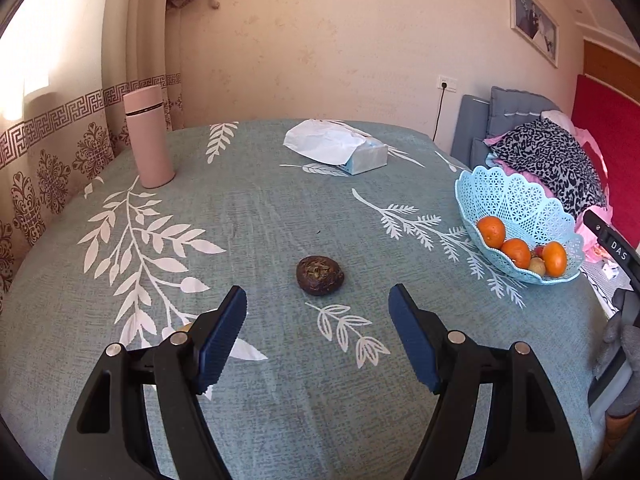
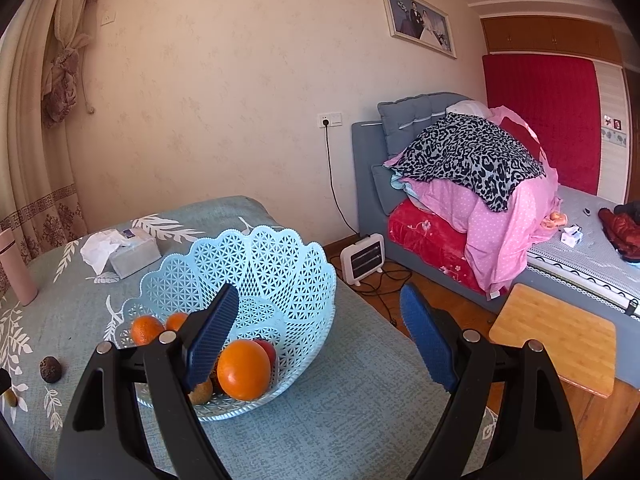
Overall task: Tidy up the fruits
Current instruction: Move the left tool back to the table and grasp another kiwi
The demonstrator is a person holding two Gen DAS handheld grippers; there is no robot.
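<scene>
Hovering wide, empty: left hand-held gripper (image 1: 318, 320) near dark fruit (image 1: 320, 275); right hand-held gripper (image 2: 320, 320) over basket (image 2: 280, 264).

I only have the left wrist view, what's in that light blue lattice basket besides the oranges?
Observer: In the right wrist view, the light blue lattice plastic basket also holds a red fruit behind the front round orange.
Operator: Right gripper holding anything?
Observer: No, the right gripper hangs open over the basket's near rim.
Operator: Any fruit left on the table besides the dark brown one?
Observer: Yes, a small brownish fruit near the patterned teal tablecloth's left edge.
</scene>
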